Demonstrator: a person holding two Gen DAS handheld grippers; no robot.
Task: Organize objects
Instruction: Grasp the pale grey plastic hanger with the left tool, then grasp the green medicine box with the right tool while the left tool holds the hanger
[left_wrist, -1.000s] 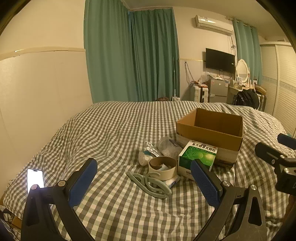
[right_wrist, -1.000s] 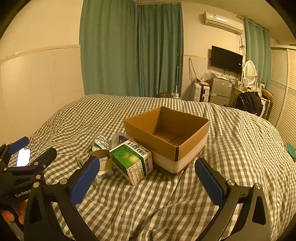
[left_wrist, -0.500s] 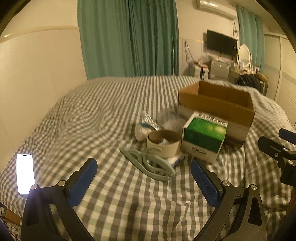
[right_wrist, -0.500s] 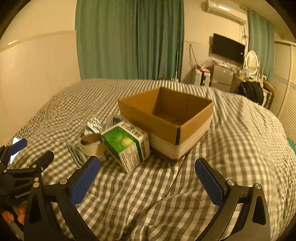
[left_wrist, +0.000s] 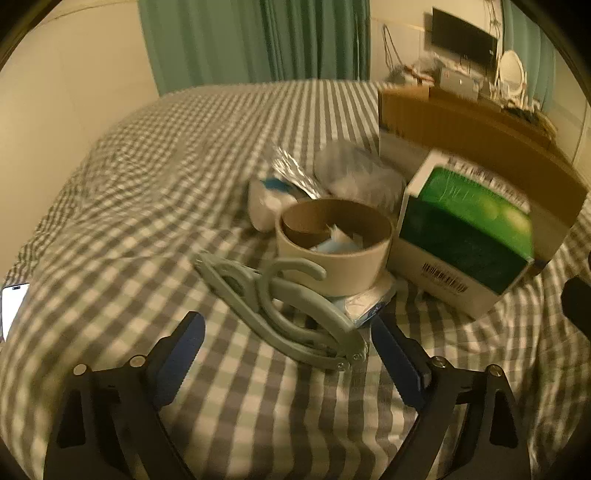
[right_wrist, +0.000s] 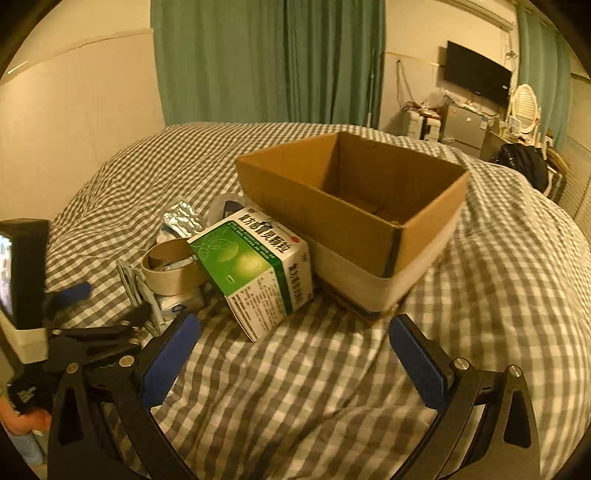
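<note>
A: What sits closest to the left gripper (left_wrist: 286, 360)?
B: A pale green folding hanger (left_wrist: 280, 314), lying flat on the checked bed (left_wrist: 110, 258). Its hinged end lies between the blue fingers (left_wrist: 181, 354), which are closing but do not press on it. The gripper grasps nothing.

A: And just past the hanger?
B: A roll of tape (left_wrist: 334, 245) standing on a small white-and-blue packet (left_wrist: 364, 306). The hanger's hook rests against the roll's side. Something pale sits inside the roll; I cannot tell what.

A: To the right of it?
B: A green-and-white carton (right_wrist: 255, 275), tilted, with one edge propped on the side of the open cardboard box (right_wrist: 354, 218). The carton is just beside the roll.

A: Behind the roll?
B: A silver blister pack (right_wrist: 181, 218), a small white tub (left_wrist: 264, 205) and a crumpled clear bag (left_wrist: 360, 177), bunched together against the box's near corner.

A: The right gripper (right_wrist: 295, 356)?
B: Fingers spread wide with only bedcover between them, released, near the carton and the box but touching neither. The box interior looks empty apart from its folded bottom flaps.

A: Anything further off?
B: A lit phone (left_wrist: 11, 308) at the bed's left edge, well apart from the pile. Beyond the bed, green curtains (right_wrist: 266, 62), a dark wall screen (right_wrist: 476, 72) and a cluttered desk.
</note>
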